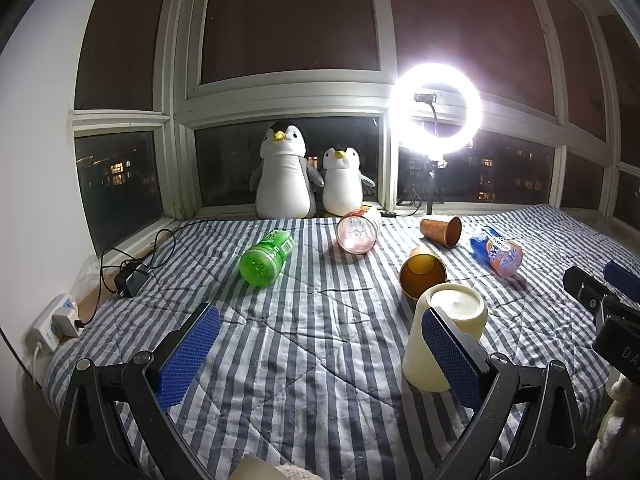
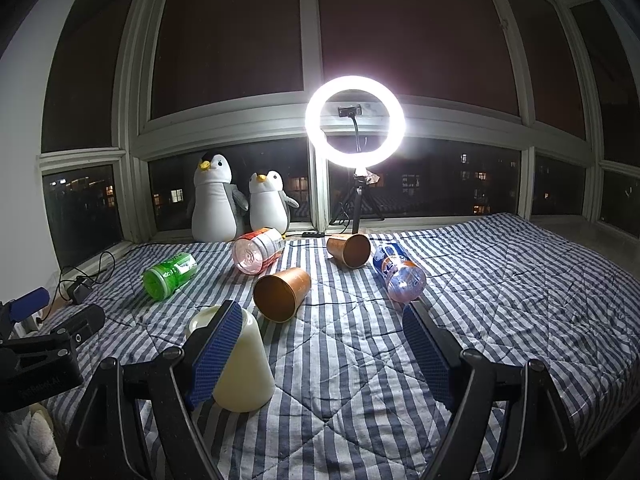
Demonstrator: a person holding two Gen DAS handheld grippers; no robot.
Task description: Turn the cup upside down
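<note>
We note the cream cup (image 1: 444,332) standing base-up on the striped quilt (image 1: 300,360), between both claws. Left gripper (image 1: 320,348) and right gripper (image 2: 320,344) each spread apart, holding nothing. Two copper cups (image 2: 282,294) lie sideways behind.

— Covered by anything?
— Near side of the cream cup (image 1: 456,304), behind a blue pad (image 1: 448,356) of the left gripper (image 1: 320,314). Same again in the right wrist view, behind a pad of the right gripper (image 2: 323,309).
— Cut off at the edges?
— Right gripper's body in the left wrist view, lettering on it clipped too. Also a pale lump (image 1: 256,470) at the bottom edge and a fuzzy white thing (image 1: 612,432) in the corner, neither identifiable.
— Readable labels?
— None. Print on the green bottle (image 1: 268,258) and the blue-orange bottle (image 1: 498,252) too blurred. Surface of the ring light (image 1: 404,108) lost in glare.
</note>
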